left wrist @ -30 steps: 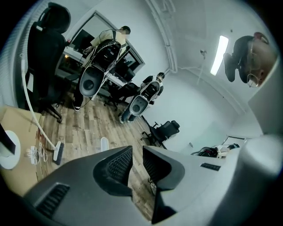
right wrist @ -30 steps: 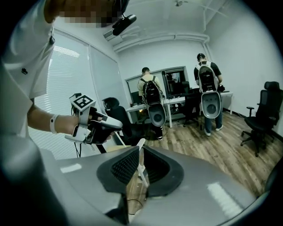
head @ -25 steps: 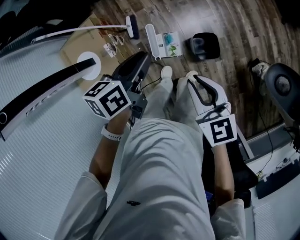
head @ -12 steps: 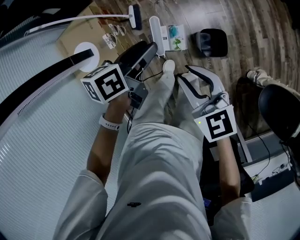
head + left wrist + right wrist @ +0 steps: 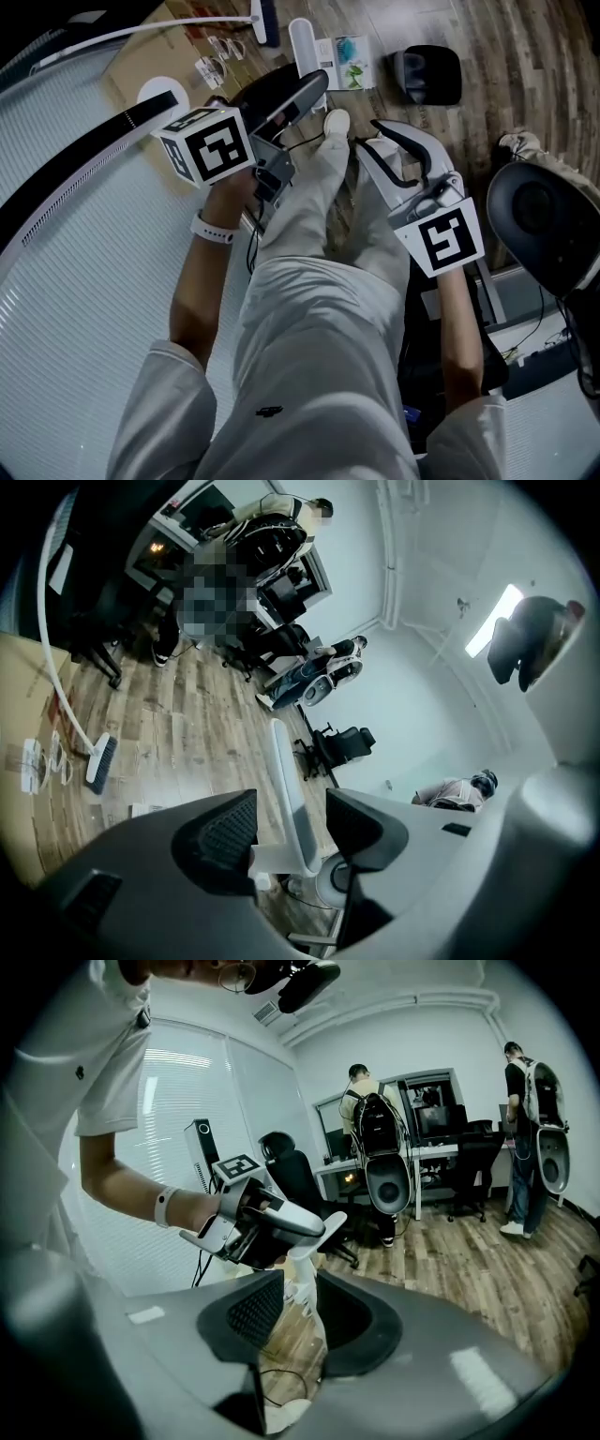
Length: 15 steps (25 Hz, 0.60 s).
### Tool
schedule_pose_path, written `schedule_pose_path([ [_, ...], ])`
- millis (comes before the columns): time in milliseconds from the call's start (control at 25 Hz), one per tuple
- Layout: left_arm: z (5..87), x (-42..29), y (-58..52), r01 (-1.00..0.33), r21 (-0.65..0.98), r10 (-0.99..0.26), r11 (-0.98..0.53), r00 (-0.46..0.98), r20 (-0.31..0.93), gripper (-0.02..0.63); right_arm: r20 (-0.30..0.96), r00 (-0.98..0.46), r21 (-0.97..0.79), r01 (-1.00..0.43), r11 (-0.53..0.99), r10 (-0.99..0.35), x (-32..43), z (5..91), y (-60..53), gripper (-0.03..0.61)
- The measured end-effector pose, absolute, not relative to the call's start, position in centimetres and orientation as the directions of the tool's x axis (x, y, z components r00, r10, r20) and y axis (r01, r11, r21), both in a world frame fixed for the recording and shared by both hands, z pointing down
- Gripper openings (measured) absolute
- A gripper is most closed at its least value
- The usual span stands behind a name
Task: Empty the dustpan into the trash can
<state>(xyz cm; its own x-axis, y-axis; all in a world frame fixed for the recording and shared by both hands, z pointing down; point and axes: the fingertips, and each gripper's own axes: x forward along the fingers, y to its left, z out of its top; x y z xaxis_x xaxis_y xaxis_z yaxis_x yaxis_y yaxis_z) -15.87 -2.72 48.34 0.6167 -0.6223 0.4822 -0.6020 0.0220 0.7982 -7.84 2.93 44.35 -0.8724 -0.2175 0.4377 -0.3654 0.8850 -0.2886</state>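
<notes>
Dustpan (image 5: 343, 75) sits on the floor (image 5: 487, 56), pan low, its white handle (image 5: 284, 780) standing upright. Trash can (image 5: 427, 75) is just beside it, on the right in the head view. Broom (image 5: 264, 15) lies on the other side, not needed.

Left gripper (image 5: 312, 87): released, jaws have just been opening, pads bare. The handle shows in line through the gap, ahead and slightly below, not yet touched.

Right gripper (image 5: 292, 1309): also released, jaws have just been opening, nothing between them. It hangs further back.

Judgement: left is nearer. The handle's long axis is vertical, so the jaws should close across it from the side.
</notes>
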Motion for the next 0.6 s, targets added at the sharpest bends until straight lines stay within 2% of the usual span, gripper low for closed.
schedule_pose_path([
  [120,49.0,-15.4,-3.6,-0.583,0.812,-0.607,0.001,0.645,0.464,0.224,0.432,-0.876,-0.283,-0.358,0.89,-0.215,-8.2,45.2,2.4,0.12],
  [200,49.4,-15.0,-4.0,-0.58,0.815,-0.591,-0.018,0.663,0.459,0.261,0.432,-0.878,-0.28,-0.348,0.895,-0.206,-8.4,45.7,2.1,0.12],
  [400,50.4,-15.1,-4.1,-0.585,0.81,-0.565,-0.035,0.68,0.467,0.262,0.448,-0.879,-0.282,-0.31,0.908,-0.161,-9.4,47.7,2.0,0.12],
  [600,50.4,-14.3,-4.3,-0.591,0.799,-0.525,-0.112,0.718,0.458,0.246,0.471,-0.869,-0.24,-0.291,0.926,-0.151,-9.7,50.1,1.9,0.12],
])
